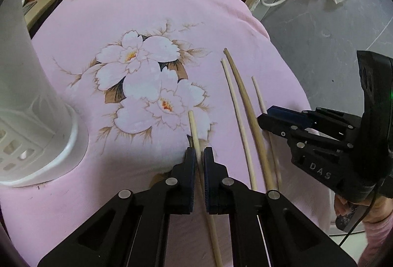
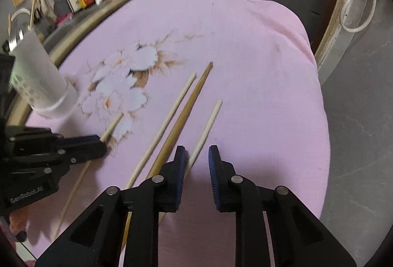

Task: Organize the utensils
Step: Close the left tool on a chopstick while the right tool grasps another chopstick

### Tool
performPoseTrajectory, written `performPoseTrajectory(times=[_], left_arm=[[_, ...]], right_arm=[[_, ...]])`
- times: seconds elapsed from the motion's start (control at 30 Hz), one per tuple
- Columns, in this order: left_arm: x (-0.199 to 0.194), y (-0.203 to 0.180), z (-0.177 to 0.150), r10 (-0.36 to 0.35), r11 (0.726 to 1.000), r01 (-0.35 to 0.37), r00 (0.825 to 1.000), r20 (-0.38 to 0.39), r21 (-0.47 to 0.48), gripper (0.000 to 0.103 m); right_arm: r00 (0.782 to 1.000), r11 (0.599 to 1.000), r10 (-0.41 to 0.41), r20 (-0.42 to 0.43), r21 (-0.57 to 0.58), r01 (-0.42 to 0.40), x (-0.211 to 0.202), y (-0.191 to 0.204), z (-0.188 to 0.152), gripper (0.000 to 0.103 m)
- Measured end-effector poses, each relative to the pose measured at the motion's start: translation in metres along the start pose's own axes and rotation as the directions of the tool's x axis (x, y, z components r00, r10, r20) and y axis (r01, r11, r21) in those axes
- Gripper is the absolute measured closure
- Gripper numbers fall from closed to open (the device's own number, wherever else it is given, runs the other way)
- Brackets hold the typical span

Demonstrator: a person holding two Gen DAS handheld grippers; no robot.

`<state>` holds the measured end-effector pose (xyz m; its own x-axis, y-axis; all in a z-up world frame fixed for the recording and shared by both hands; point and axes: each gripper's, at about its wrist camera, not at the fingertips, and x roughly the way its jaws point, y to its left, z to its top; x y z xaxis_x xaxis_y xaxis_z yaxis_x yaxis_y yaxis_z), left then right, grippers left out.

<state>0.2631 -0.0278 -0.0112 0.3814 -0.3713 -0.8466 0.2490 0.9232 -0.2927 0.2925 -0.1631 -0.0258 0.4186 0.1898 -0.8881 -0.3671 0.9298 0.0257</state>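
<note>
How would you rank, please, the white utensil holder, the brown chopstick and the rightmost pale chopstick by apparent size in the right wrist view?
1. white utensil holder: bulkiest, though partly cut off.
2. brown chopstick: longest stick.
3. rightmost pale chopstick: shortest showing, but its near end is hidden, so its true length is unsure.

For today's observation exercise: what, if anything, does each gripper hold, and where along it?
The left gripper is shut on a pale chopstick, partway along it. The right gripper holds nothing: another chopstick lies between its open jaws.
</note>
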Motion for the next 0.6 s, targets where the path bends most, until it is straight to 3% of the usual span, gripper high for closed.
performPoseTrajectory(times=[0.1,0.17,0.3,0.43,0.53,0.6], left_arm=[[-0.001,0.003,-0.001,-0.012,1.000,0.012,1.000,-0.009,-0.008,0.098],[0.003,0.003,0.001,-0.018,1.000,0.018,1.000,-0.015,-0.009,0.098],[0.000,-0.001,0.000,-0.012,1.000,0.012,1.000,0.016,0.007,0.100],[0.000,-0.007,-0.004,-0.024,1.000,0.023,0.997,0.069,0.013,0.101],[-0.008,-0.005,-0.008,-0.047,0.999,0.047,0.993,0.112,0.003,0.101],[-0.016,-0.004,-0.010,-0.068,0.998,0.069,0.985,0.157,0.000,0.101]], right_arm=[[1.000,1.000,-0.010,-0.025,0.024,0.010,0.003,0.002,0.002,0.087],[1.000,0.998,0.010,-0.027,0.061,-0.008,0.003,-0.001,0.003,0.093],[1.000,0.997,0.002,0.031,0.074,-0.005,-0.002,-0.001,-0.005,0.100],[0.993,0.990,0.051,0.103,0.124,-0.063,-0.009,-0.010,-0.016,0.100],[0.985,0.985,0.075,0.158,0.142,-0.098,-0.015,-0.013,-0.024,0.100],[0.971,0.991,0.050,0.234,0.107,-0.077,-0.027,-0.007,-0.030,0.100]])
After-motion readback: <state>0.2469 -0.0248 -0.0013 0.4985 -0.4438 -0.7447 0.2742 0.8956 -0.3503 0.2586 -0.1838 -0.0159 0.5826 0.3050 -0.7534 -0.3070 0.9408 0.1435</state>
